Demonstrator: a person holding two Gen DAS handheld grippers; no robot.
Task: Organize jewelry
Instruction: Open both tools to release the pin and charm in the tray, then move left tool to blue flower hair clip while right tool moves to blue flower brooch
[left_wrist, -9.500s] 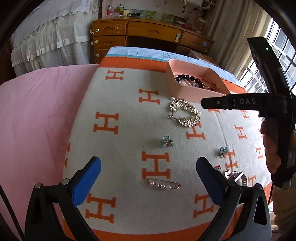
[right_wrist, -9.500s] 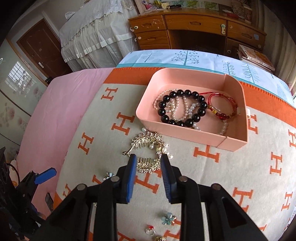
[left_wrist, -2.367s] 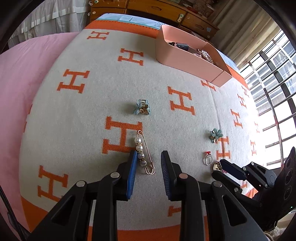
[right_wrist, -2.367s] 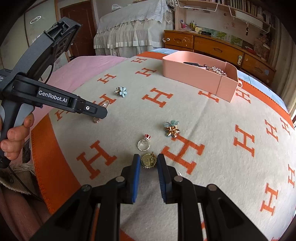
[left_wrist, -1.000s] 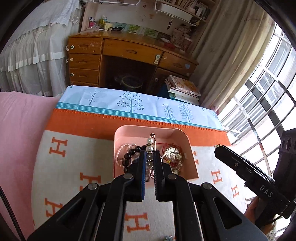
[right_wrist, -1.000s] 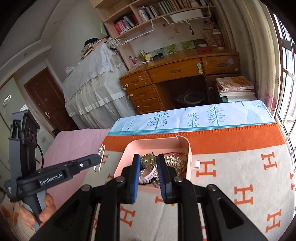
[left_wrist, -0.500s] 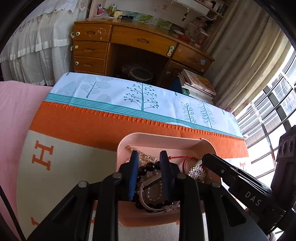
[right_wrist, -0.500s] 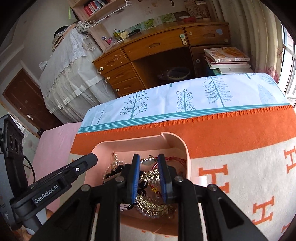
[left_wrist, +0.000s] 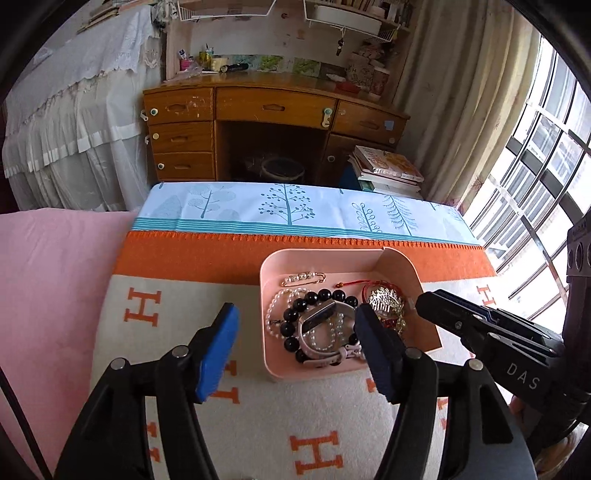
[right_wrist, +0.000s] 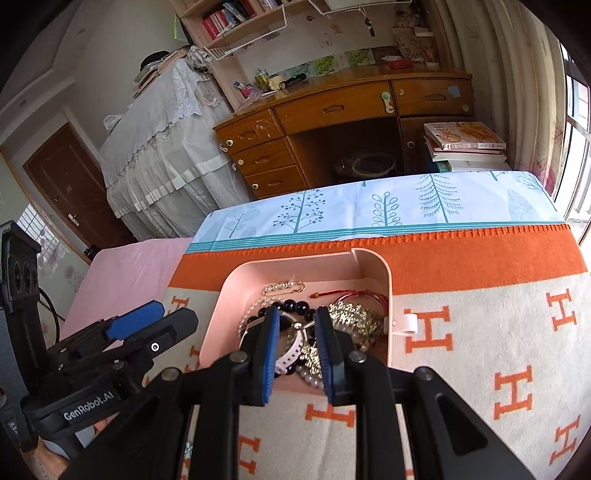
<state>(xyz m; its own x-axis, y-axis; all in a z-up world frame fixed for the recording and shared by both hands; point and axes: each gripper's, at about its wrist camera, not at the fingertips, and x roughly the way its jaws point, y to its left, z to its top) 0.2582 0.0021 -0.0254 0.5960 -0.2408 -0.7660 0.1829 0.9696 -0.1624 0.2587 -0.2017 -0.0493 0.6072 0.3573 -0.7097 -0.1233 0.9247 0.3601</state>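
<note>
A pink tray (left_wrist: 317, 256) (right_wrist: 386, 295) sits on the orange-and-cream H-pattern blanket (left_wrist: 177, 317). It holds a pearl safety-pin brooch (left_wrist: 303, 277) (right_wrist: 284, 287) at the back, a black bead bracelet (left_wrist: 295, 312), a pearl bracelet, a white-strap watch (left_wrist: 317, 319), a gold comb (left_wrist: 386, 299) (right_wrist: 352, 315) and a red cord bracelet (right_wrist: 351, 295). My left gripper (left_wrist: 295, 350) is open wide and empty, just above the tray's near left part. My right gripper (right_wrist: 295, 350) is slightly open and empty, over the tray's near side.
A light blue tree-print cloth (left_wrist: 295, 210) lies past the blanket's orange border. A wooden desk (left_wrist: 273, 122) with drawers and a stack of books (left_wrist: 388, 170) stand beyond. A pink bedspread (left_wrist: 48, 295) lies to the left, windows to the right.
My left gripper has let go of the pearl pin, which now lies in the tray, and has opened wide and drawn back. My right gripper has dropped its gold piece in the tray.
</note>
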